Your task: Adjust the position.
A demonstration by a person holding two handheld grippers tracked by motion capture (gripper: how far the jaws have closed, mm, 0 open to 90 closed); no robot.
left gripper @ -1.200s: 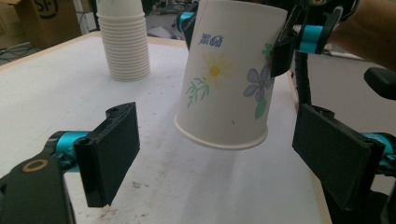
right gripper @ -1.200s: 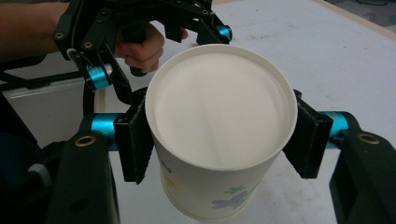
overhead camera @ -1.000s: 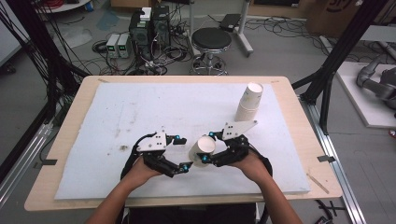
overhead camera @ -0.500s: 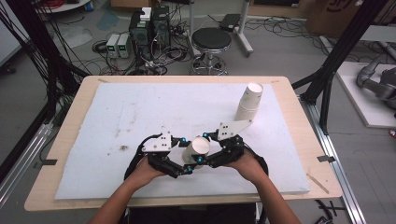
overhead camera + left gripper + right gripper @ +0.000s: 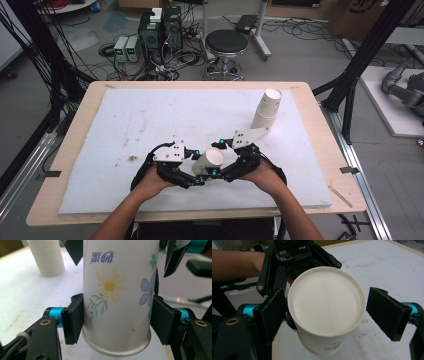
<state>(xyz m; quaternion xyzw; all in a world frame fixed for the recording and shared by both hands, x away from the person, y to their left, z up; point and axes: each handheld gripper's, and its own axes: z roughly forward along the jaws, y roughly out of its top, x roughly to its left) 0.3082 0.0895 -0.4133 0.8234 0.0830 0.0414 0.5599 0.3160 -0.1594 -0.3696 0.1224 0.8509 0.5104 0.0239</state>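
Cup [image 5: 209, 162] held tilted between both hands — left fingers [image 5: 73, 318] just closed on its base end; right fingers [image 5: 389, 312] just opened, mouth end loose between them.

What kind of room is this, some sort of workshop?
Most likely a lab or workshop set up for recording handling work. A padded table stands inside a black frame, electronics boxes and tangled cables sit on the floor behind it, and a round stool stands nearby.
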